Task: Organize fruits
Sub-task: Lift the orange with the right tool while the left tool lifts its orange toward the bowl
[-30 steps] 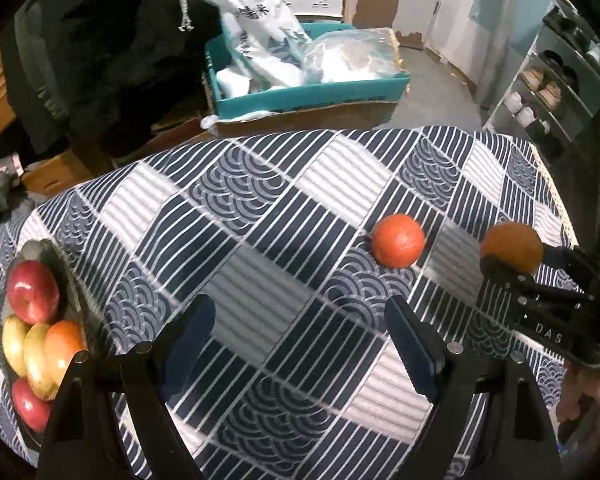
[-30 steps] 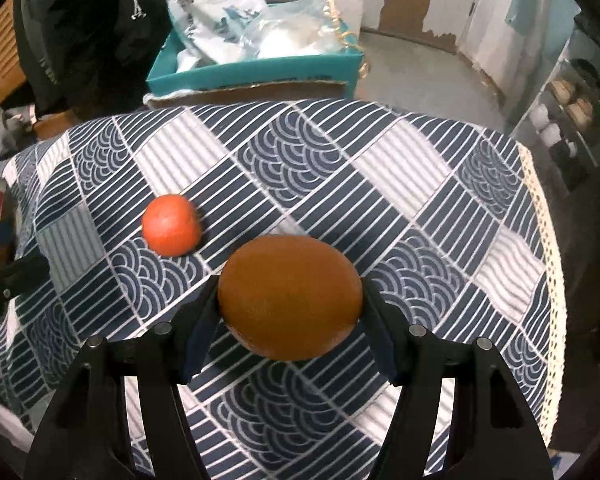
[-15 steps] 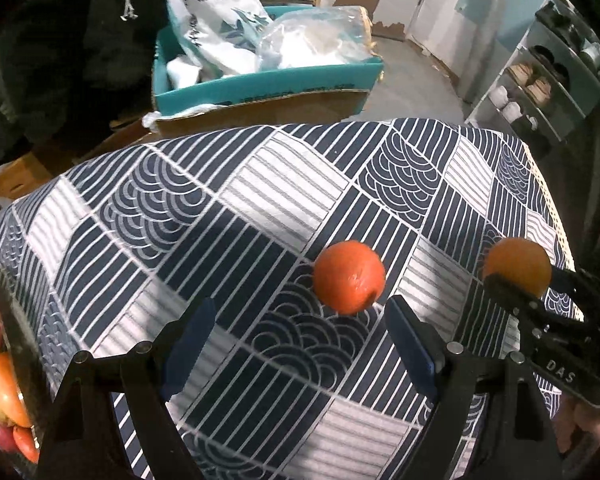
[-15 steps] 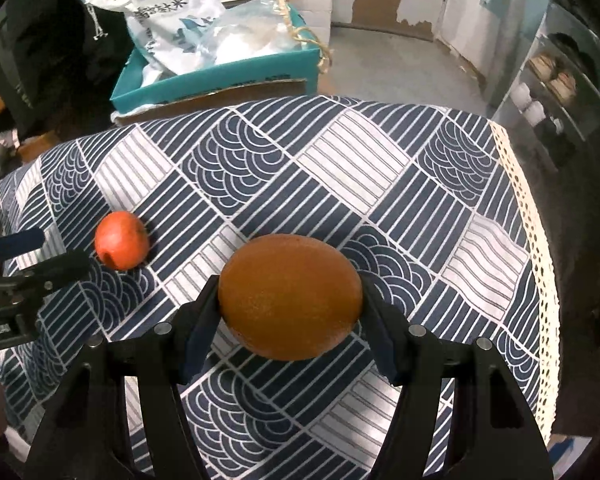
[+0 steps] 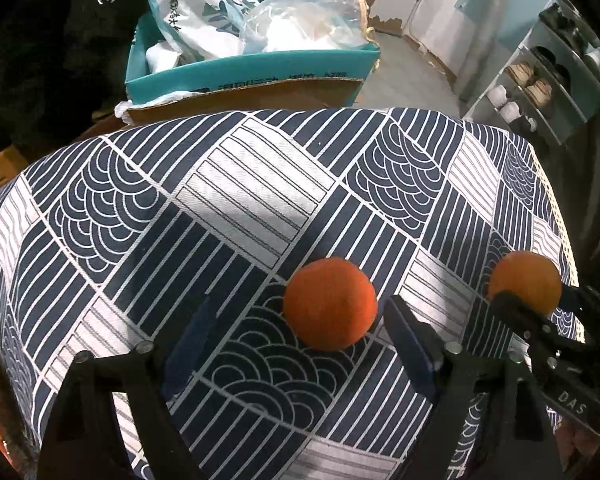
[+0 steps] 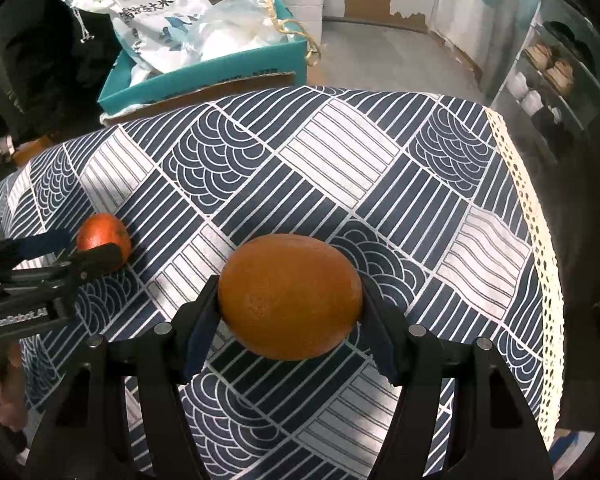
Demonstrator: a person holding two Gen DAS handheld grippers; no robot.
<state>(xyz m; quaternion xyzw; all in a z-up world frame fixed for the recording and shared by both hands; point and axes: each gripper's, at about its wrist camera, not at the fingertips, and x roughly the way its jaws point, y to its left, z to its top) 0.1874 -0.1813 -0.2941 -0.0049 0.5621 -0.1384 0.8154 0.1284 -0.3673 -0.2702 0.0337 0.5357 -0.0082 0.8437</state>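
Tongs in the right hand (image 6: 290, 320) are clamped on a large orange (image 6: 290, 296), both fingers pressed against its sides, the fruit held clear above the tablecloth (image 6: 340, 152). In the left wrist view the same orange (image 5: 525, 282) shows at the right edge, near the cloth's lace border. Left tongs (image 5: 300, 344) stand wide apart and hold nothing. A smaller, redder orange (image 5: 330, 303) rests on the cloth just ahead of them, closer to the right finger (image 5: 410, 346) than to the left; whether it touches that finger cannot be told. From the right wrist view this small orange (image 6: 102, 240) sits partly behind the left tongs' fingers. Beyond the table's far edge stands a teal box (image 5: 252, 72) holding plastic bags (image 5: 204, 12).
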